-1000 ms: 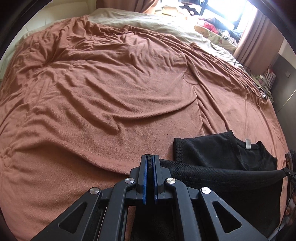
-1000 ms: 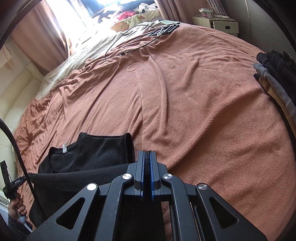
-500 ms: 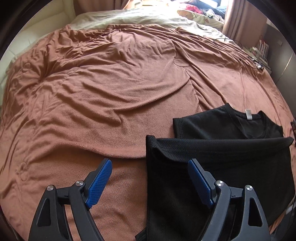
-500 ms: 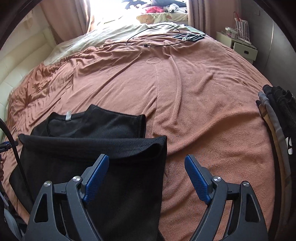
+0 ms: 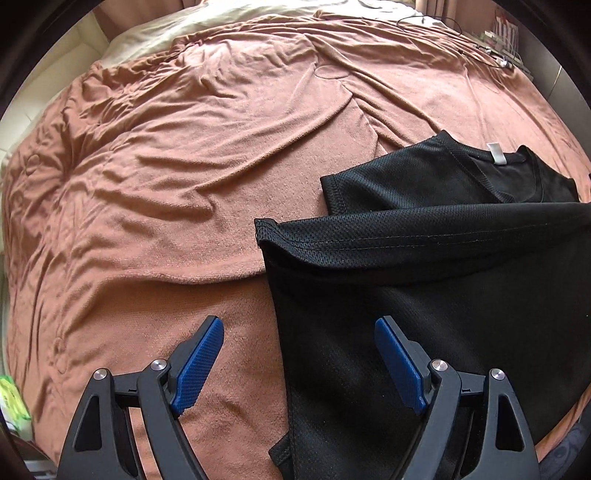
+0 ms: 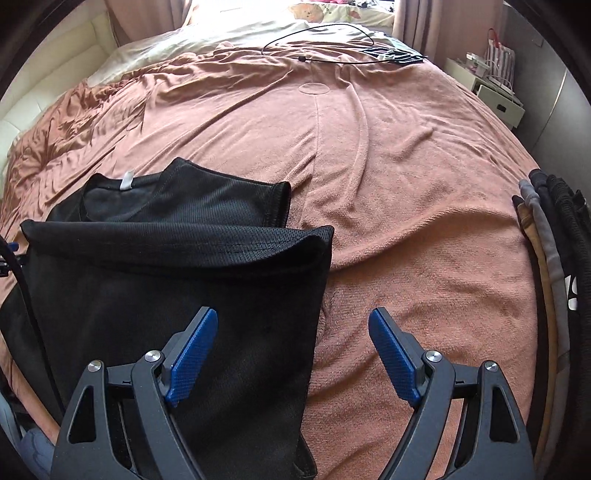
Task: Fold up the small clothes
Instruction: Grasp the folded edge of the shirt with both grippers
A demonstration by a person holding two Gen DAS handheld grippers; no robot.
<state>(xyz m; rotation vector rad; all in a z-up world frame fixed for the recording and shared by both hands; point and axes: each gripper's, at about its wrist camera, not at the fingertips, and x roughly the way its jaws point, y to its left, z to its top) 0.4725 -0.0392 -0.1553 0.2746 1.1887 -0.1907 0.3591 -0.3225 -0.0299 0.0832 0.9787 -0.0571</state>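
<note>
A black mesh T-shirt lies on the brown bedspread, its lower half folded up over the body so the hem lies just below the collar and white label. It also shows in the right wrist view. My left gripper is open and empty above the shirt's left edge. My right gripper is open and empty above the shirt's right edge. One blue pad of each gripper hangs over the black cloth, the other over the bedspread.
A stack of folded clothes lies at the bed's right edge. A black cable and a dark flat item lie at the far side. A white nightstand stands beyond the bed.
Both grippers were shut on the shirt's hem corners a second ago. They have opened, let the hem drop onto the shirt, and pulled back.
</note>
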